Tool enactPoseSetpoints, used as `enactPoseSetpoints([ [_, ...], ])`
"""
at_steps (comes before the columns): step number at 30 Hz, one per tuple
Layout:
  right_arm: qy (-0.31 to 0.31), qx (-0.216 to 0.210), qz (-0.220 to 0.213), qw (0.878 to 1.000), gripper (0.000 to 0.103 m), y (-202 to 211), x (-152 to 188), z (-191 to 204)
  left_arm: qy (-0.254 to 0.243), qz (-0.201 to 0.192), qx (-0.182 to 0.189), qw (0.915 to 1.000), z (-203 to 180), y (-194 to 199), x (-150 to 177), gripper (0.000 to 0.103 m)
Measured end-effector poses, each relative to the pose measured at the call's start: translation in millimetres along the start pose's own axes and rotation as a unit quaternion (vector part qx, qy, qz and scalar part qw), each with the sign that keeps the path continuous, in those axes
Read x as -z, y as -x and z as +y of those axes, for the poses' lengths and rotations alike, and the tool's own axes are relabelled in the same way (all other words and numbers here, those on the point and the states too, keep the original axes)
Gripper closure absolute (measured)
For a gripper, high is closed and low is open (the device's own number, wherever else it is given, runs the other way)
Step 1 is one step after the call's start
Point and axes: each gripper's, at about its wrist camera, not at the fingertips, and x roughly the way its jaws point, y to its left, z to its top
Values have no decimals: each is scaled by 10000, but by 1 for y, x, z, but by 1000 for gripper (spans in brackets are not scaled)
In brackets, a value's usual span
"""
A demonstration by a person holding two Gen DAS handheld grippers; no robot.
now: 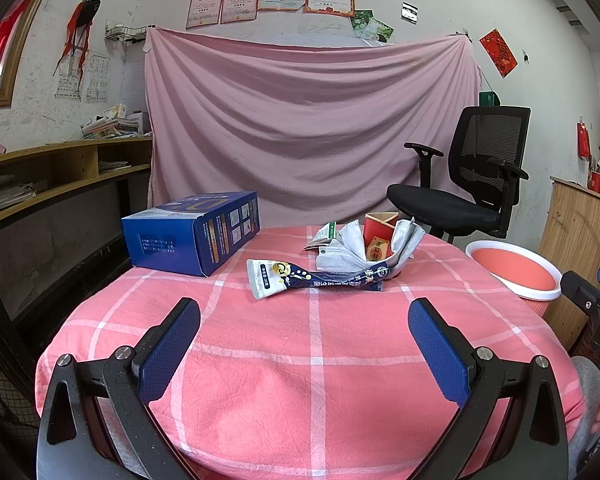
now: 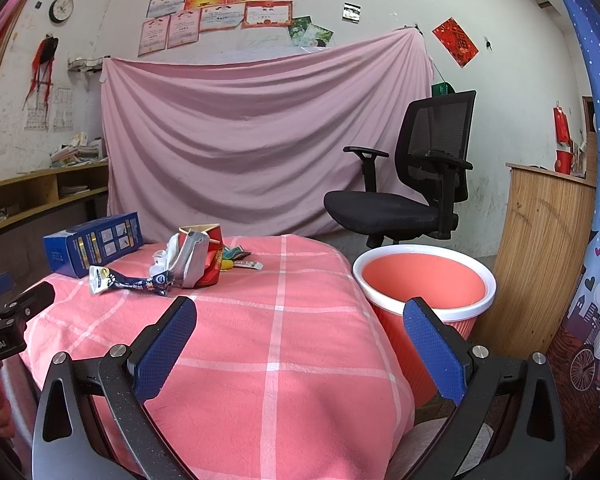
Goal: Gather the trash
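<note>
Left claw (image 1: 304,336) and right claw (image 2: 300,334) are held wide open, empty, over the desk (image 1: 260,392). Trash pile (image 1: 340,258) is seen mid-desk beside blue box (image 1: 192,234). Bin (image 2: 424,280) is placed right of the desk.

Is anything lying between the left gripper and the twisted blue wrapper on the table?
No. In the left wrist view, only bare checked tablecloth separates the open left gripper from the wrapper.

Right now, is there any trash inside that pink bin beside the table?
No, the right wrist view looks down into the pink bin and shows only its bare inner wall, with nothing lying inside.
</note>
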Motion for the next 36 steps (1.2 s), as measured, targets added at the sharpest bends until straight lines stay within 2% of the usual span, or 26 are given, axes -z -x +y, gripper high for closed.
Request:
enactPoseSetpoints([
  [26,-41,-24,29,10000,0,0,0,5,-4,4,-6,10000,0,0,0,1],
  [36,22,-23,-45,10000,0,2,-4,10,74,181,-204,9996,1,-9,0,1],
])
